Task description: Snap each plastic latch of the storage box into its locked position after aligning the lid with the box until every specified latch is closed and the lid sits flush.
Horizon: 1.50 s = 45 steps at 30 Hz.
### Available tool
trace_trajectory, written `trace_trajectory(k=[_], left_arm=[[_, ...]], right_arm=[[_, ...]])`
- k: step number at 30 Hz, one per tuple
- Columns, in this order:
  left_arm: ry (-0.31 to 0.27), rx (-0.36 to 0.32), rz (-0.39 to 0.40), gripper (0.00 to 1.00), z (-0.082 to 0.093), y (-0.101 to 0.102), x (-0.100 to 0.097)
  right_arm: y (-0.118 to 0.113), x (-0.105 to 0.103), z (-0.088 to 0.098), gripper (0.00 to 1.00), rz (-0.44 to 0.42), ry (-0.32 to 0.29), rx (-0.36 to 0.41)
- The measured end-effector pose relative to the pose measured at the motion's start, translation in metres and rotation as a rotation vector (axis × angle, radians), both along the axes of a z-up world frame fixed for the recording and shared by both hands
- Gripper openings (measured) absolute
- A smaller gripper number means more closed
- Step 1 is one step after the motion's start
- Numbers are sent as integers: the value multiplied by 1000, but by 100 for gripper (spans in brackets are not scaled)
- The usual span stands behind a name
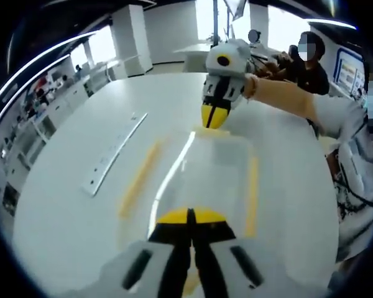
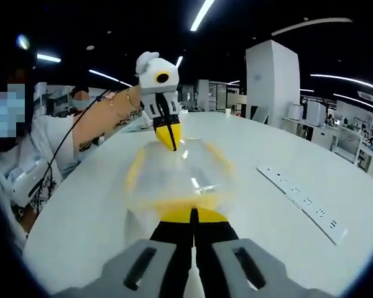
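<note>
Storage box [image 1: 202, 180] between both grippers

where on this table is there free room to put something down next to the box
Bare table lies between the storage box and the power strip, and past the strip toward the table's rim. It is crowded at both short ends, where the left gripper and right gripper press.

A white power strip [image 1: 114, 153] lies flat on the round white table [image 1: 62, 211]; a seated person [image 1: 306, 65] is beyond the table's far edge
</note>
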<state>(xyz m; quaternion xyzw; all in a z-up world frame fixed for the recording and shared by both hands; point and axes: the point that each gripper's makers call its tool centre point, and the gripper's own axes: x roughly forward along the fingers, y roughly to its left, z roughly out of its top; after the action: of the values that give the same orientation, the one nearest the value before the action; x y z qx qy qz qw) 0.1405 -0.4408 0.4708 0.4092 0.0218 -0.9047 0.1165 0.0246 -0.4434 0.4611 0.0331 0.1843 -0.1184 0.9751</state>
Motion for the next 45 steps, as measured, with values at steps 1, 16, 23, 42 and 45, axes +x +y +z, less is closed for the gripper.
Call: trace_trajectory(k=[1,16,23,42,45], left_arm=[[-3,-1,-1,0,0,1,-1],[-3,8,13,0,2,-6,-1],[1,13,12,0,1,-4,0],[-5,18,15,0,1,-5,0],[-5,21,16,0,2,-5,0]], right_arm=[[0,0,0,0,-2,11,-11],[-3,-2,-1,0,6,115,-28],[-2,1,-2,0,7,137,-17],[1,1,-10,0,18,207,11],[1,1,-7,0,17,221,28]])
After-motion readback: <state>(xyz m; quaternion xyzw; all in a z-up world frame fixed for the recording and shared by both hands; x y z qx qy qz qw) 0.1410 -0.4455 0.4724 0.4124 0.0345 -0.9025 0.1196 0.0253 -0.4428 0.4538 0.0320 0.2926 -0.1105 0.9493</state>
